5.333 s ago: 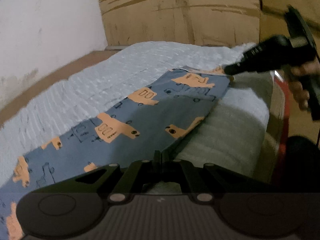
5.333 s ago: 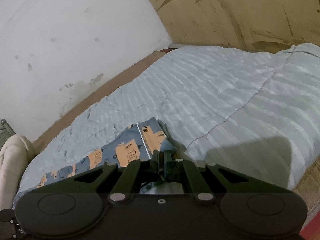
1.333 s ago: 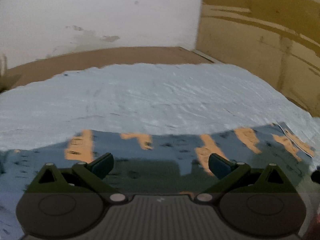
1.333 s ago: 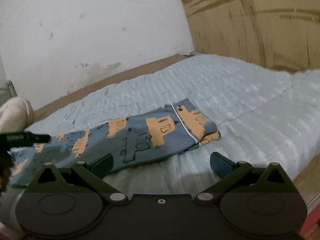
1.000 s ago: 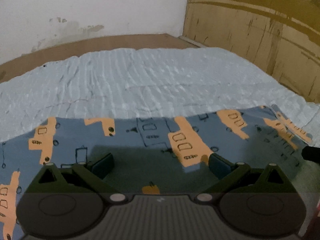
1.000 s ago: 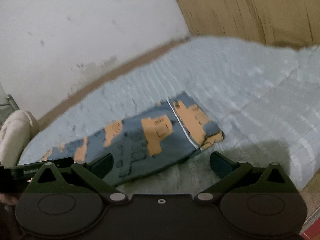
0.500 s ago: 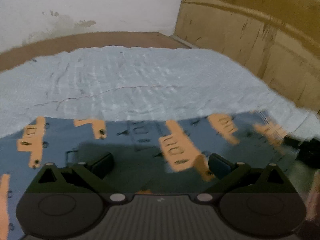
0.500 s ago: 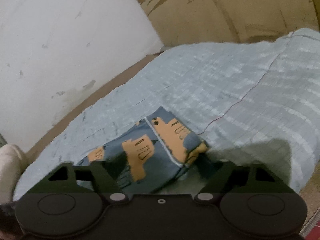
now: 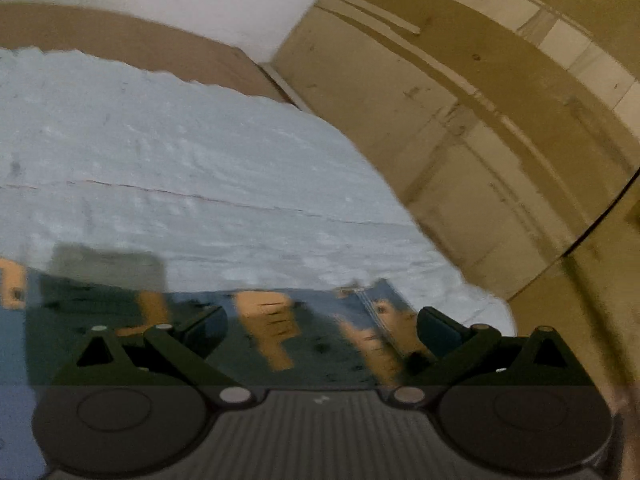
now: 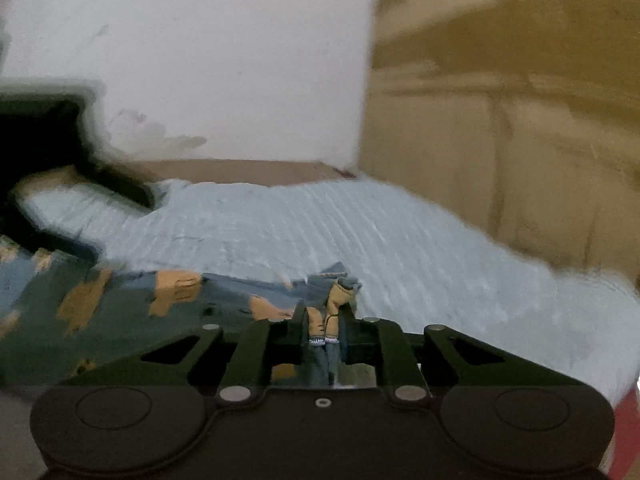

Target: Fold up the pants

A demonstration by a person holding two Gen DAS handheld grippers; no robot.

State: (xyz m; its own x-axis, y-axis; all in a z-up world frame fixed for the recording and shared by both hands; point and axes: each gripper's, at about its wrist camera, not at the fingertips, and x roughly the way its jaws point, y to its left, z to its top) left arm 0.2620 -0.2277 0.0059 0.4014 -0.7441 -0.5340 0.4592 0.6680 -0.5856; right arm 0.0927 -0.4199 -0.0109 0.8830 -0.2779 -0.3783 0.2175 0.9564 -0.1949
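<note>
Two folds of pants seemingly pinched inside right tool.

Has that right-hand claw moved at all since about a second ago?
Yes. The right gripper has come in onto the end of the pants lying on the blue bedspread; its jaws have just been closing and now pinch the bunched cloth.

Bedroom: quilted bed, wardrobe
</note>
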